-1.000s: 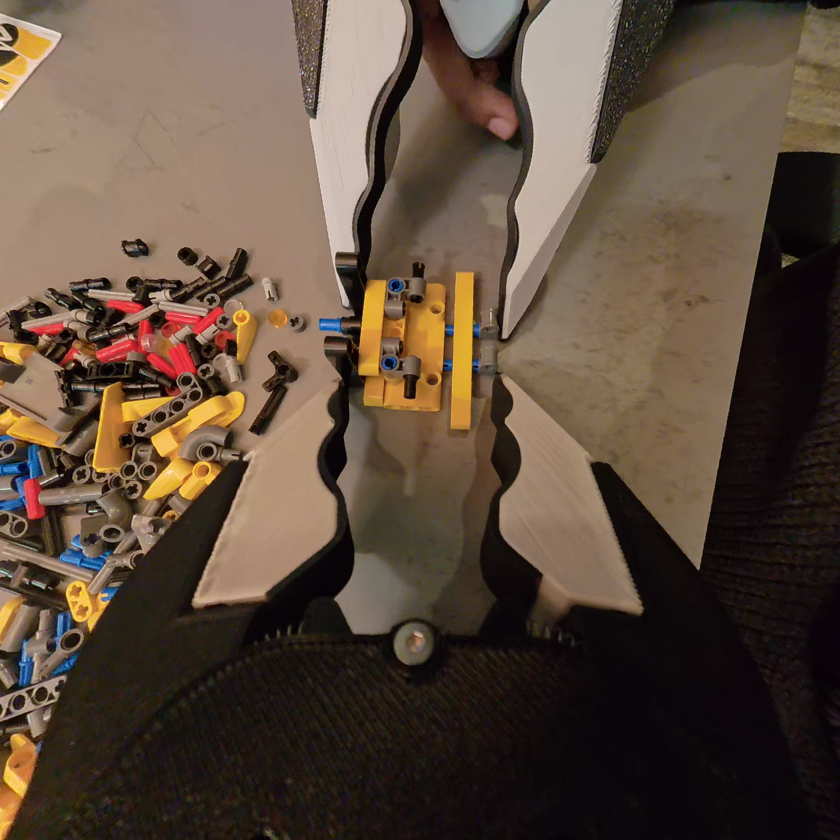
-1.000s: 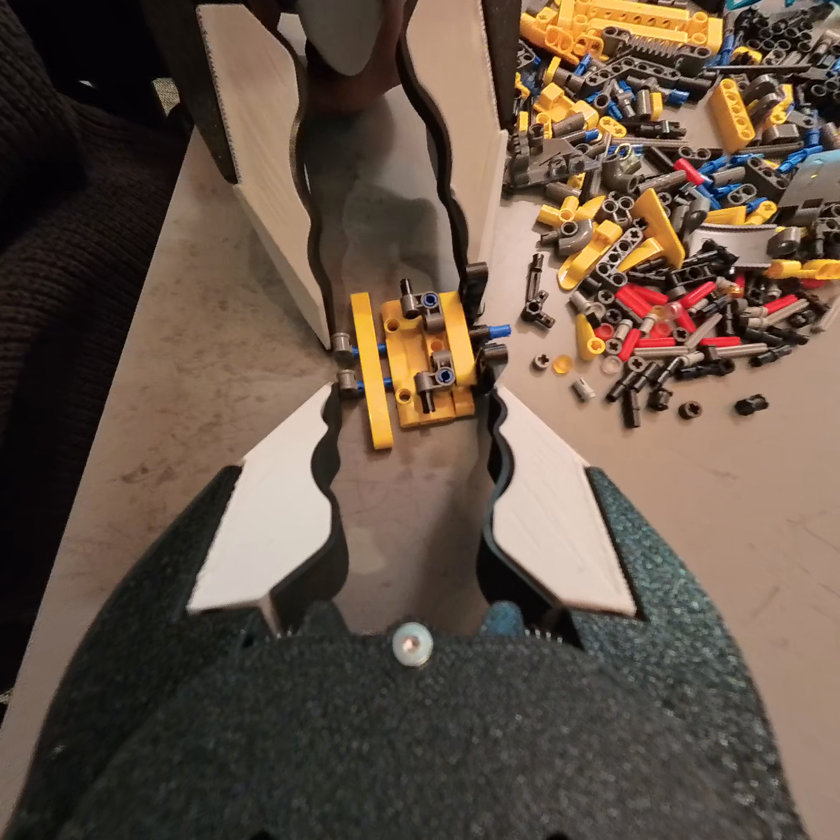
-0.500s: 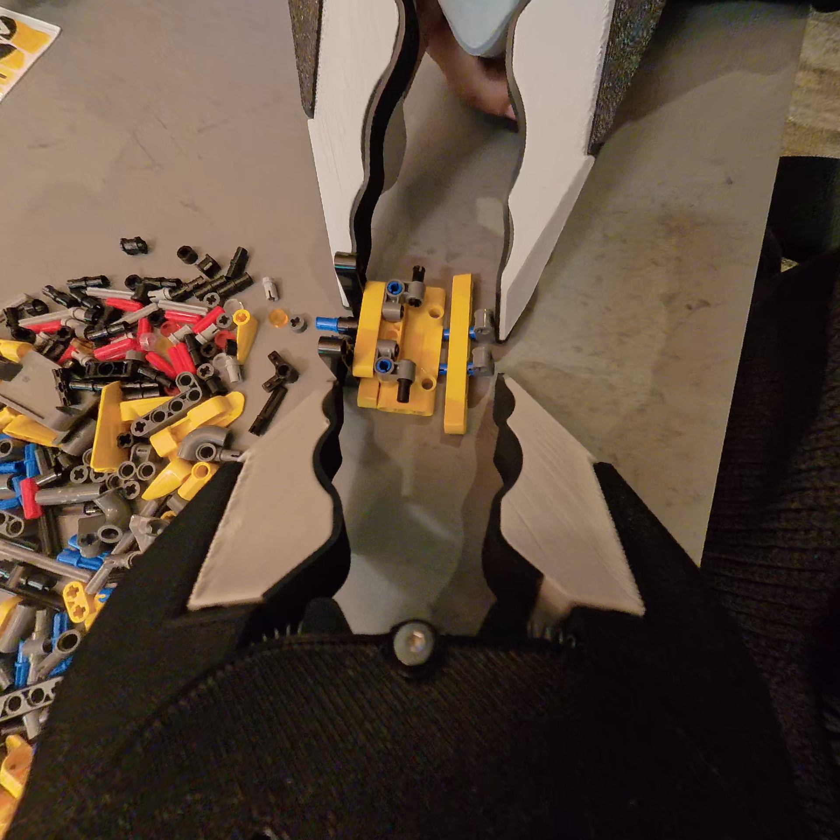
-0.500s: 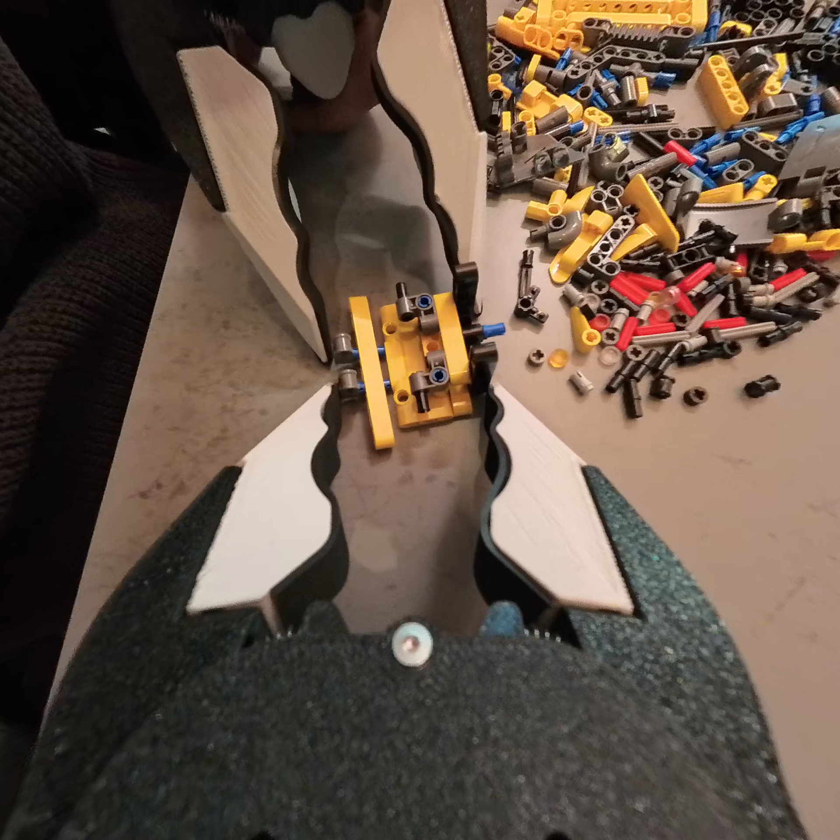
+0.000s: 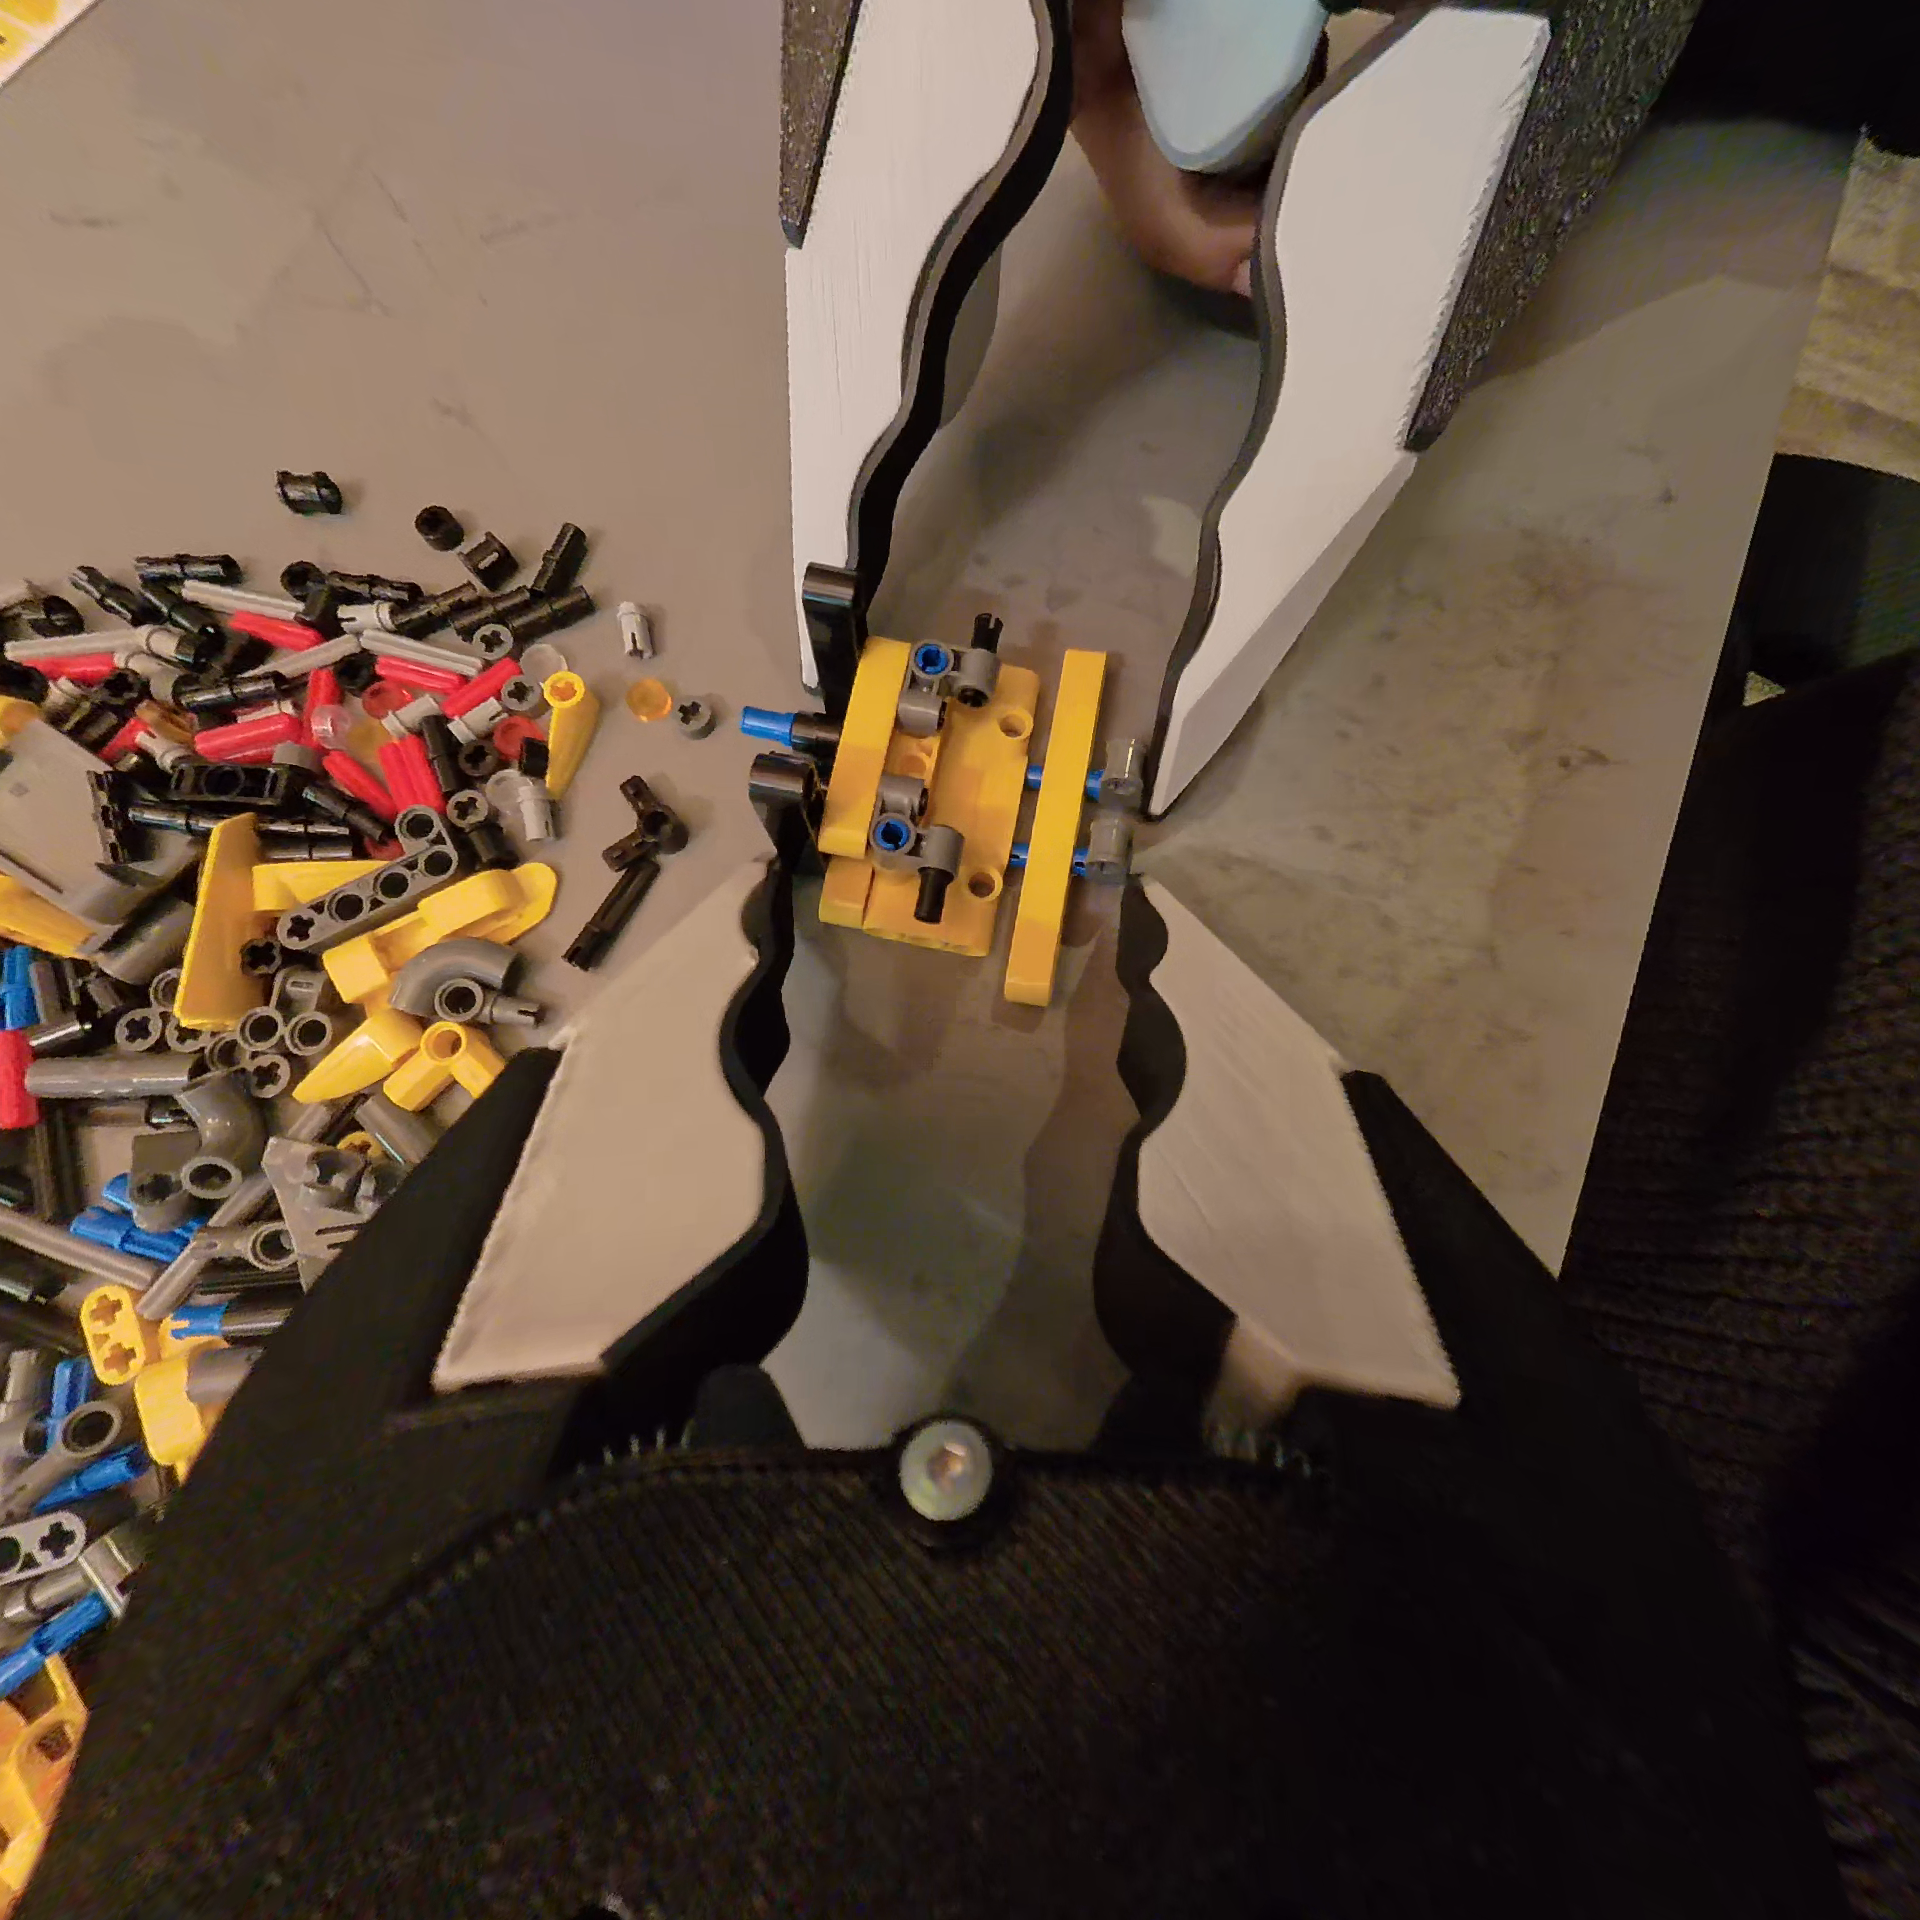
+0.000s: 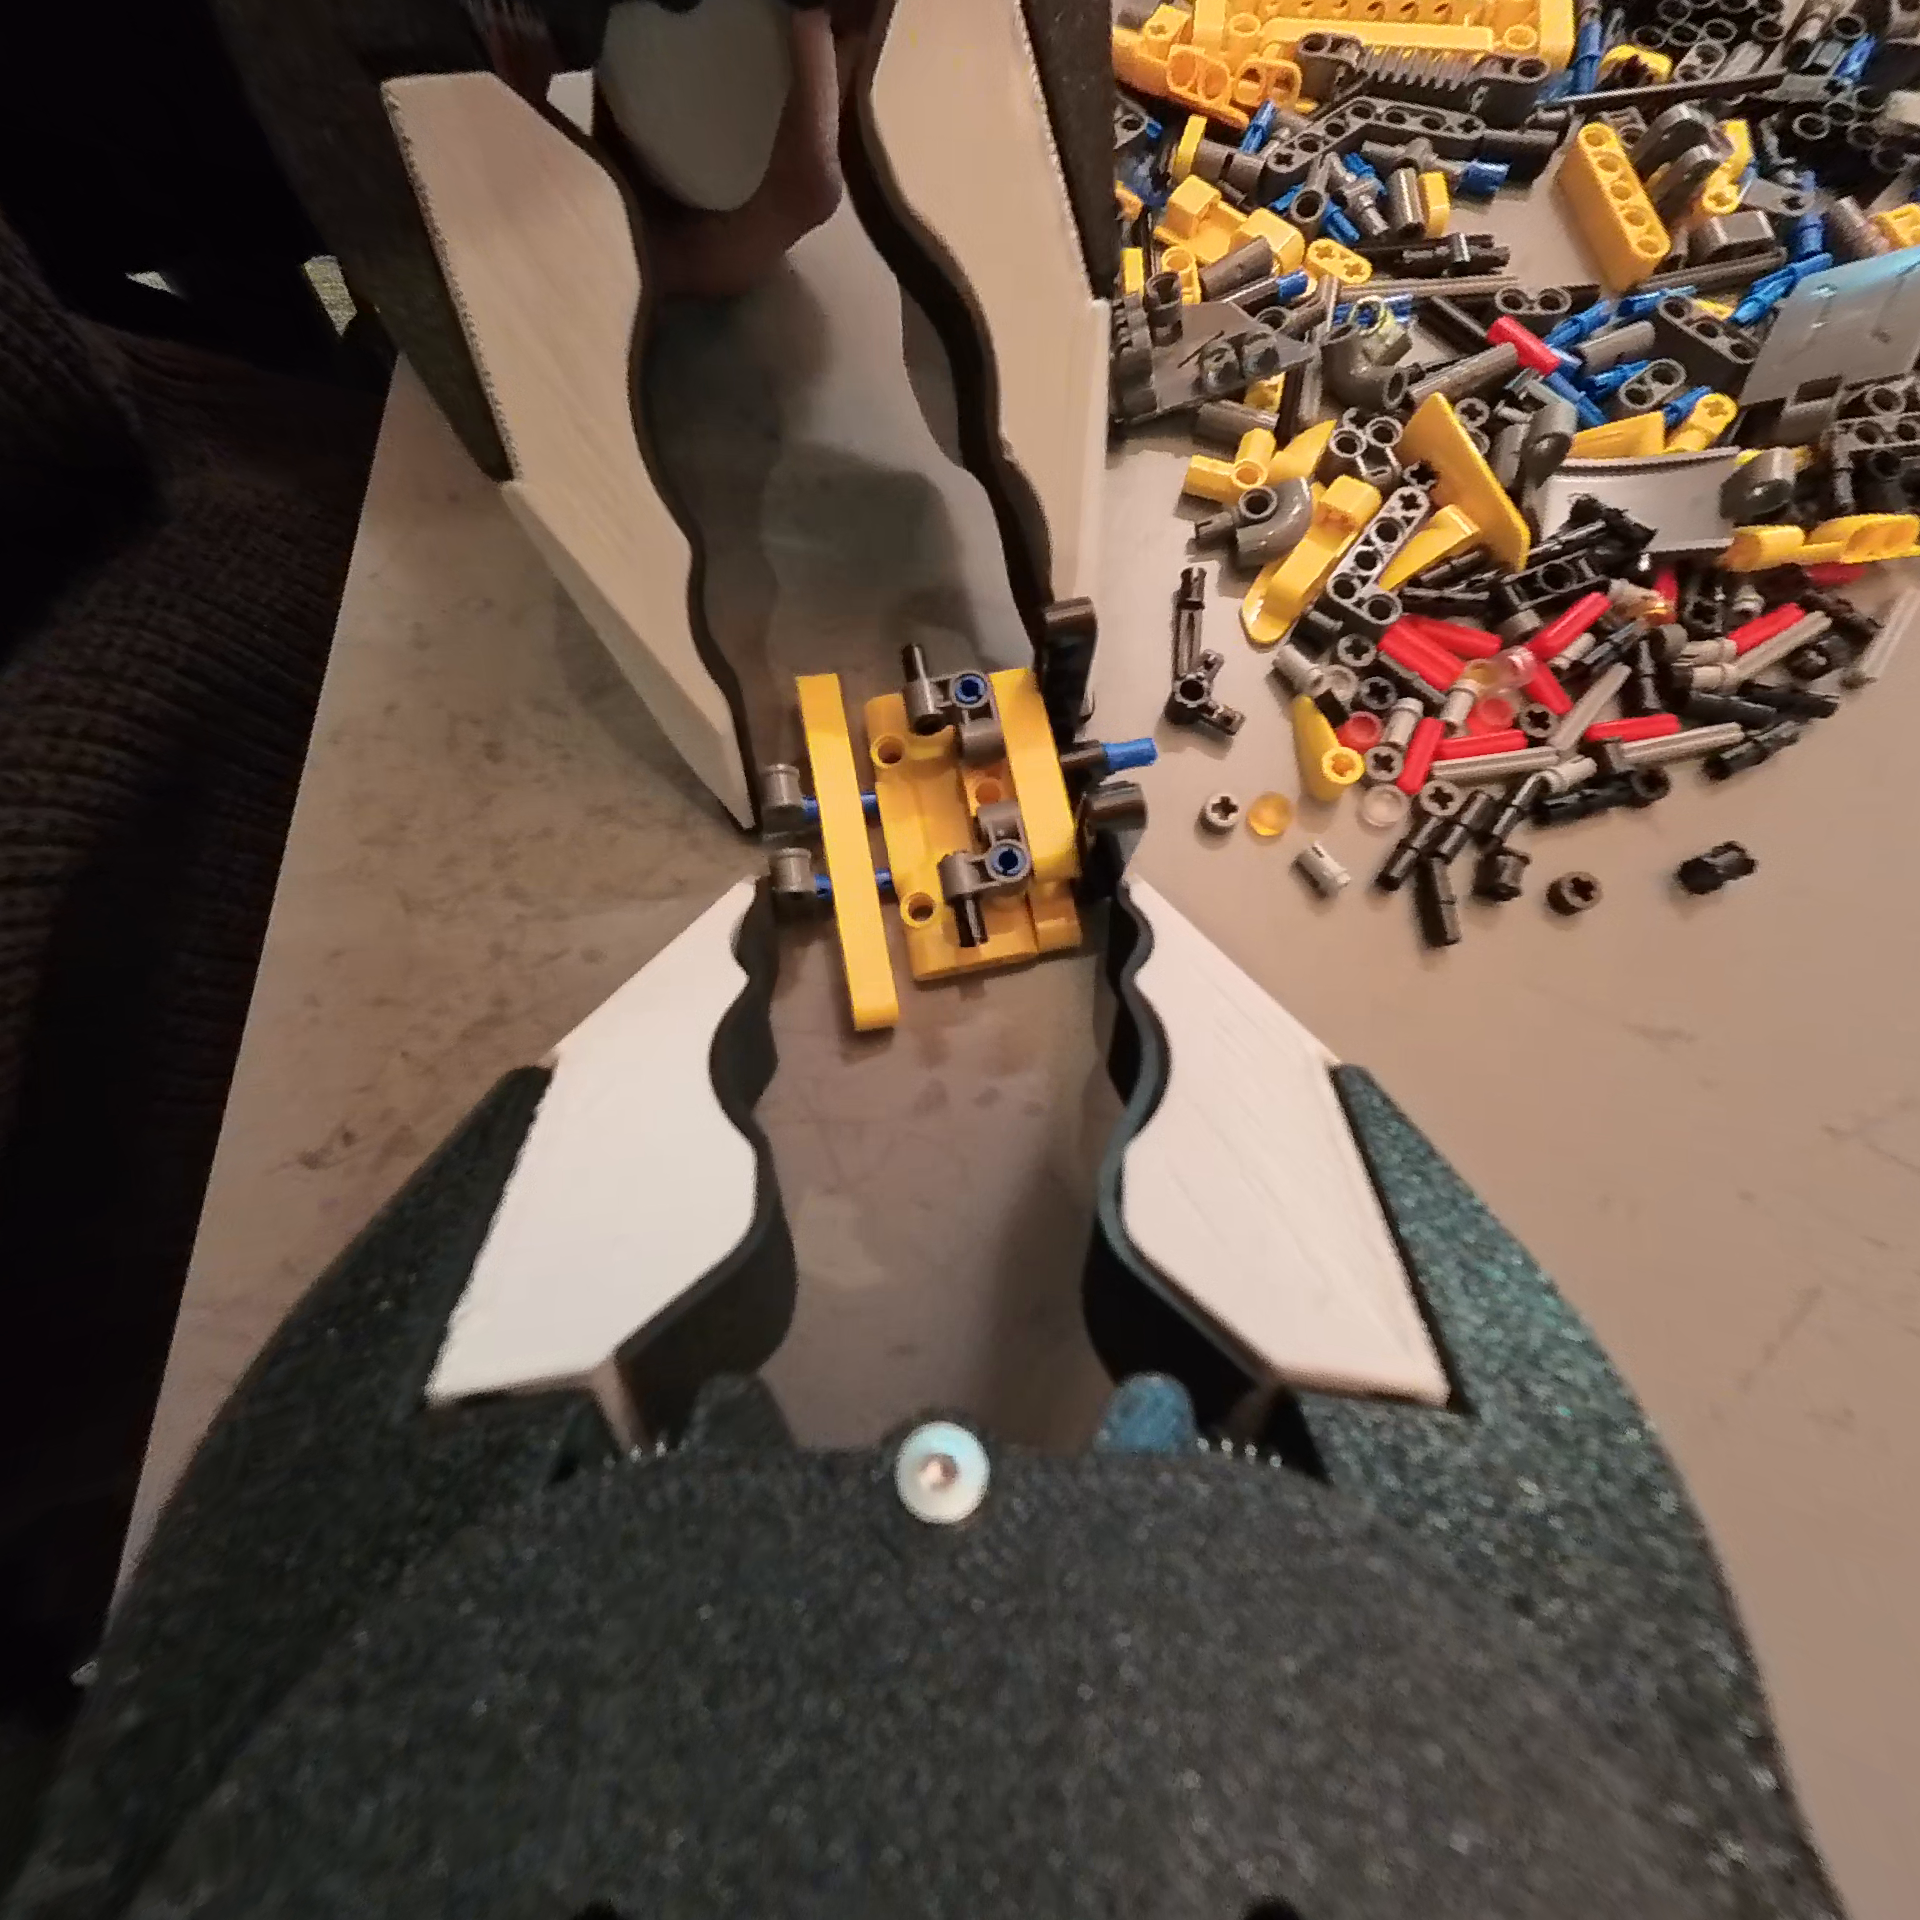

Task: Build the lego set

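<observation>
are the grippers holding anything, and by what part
Both the left gripper and the right gripper bracket the yellow brick assembly by its pin ends; whether they clamp it cannot be told.

Yellow Technic assembly (image 5: 961, 769), flat on the grey table (image 5: 416, 312), close to the table's edge. Broad block of yellow beams topped with two dark grey connectors, each with a blue pin and a black pin. Alongside, a long yellow beam set parallel on two blue axles that end in grey bushes. Black pieces and a blue pin on the far side. Spanned crosswise by the left gripper (image 5: 951, 878) and, from the opposite direction, the right gripper (image 6: 940, 881), tips against bushes and black pieces.
</observation>
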Motion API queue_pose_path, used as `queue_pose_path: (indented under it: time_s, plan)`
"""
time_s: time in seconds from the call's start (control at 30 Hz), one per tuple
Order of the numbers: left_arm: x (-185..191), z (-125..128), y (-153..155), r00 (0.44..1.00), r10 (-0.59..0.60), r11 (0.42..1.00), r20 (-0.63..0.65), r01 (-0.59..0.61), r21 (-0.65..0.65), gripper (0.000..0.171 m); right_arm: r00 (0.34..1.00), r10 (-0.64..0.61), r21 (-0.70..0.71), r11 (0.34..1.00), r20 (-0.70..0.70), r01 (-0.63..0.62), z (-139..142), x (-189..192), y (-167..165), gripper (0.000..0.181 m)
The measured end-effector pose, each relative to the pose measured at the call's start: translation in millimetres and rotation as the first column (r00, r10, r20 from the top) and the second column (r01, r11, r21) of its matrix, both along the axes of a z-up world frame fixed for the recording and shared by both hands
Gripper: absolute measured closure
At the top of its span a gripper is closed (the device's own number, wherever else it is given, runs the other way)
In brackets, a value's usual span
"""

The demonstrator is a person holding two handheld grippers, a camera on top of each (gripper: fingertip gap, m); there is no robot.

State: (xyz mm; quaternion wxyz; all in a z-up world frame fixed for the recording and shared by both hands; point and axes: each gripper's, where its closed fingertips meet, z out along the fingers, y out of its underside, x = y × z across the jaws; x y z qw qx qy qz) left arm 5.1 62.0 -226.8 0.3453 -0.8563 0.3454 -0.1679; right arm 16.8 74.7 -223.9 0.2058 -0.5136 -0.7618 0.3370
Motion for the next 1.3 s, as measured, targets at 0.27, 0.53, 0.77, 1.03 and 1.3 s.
queue_pose_path:
  time_s: [0.27,0.53,0.77,1.03,1.3]
  plan:
    - [0.1,0.1,0.3,0.999,0.02,1.0,0.027,-0.02,-0.009,0.112,0.999,-0.038,-0.003,0.999,0.009,0.038,-0.4,0.1,-1.2,0.118]
    - [0.5,-0.1,-0.2,1.0,-0.002,1.0,0.013,0.002,0.005,0.111,0.999,-0.04,-0.004,0.999,0.008,0.04,-0.6,0.0,-1.5,0.118]
    - [3.1,3.7,-3.4,0.996,-0.049,0.998,0.08,0.051,-0.03,0.1,1.0,-0.027,0.005,1.0,0.004,0.027,-0.6,0.6,-1.9,0.118]
    - [0.2,1.8,-0.1,0.999,-0.031,1.0,0.038,0.031,-0.003,0.109,1.0,-0.019,0.038,0.999,-0.004,0.019,-1.4,0.3,-1.8,0.117]
    - [0.1,1.9,0.2,0.999,-0.035,0.999,0.028,0.035,0.007,0.109,1.0,-0.009,0.045,0.999,-0.01,0.009,-1.2,0.0,-2.0,0.116]
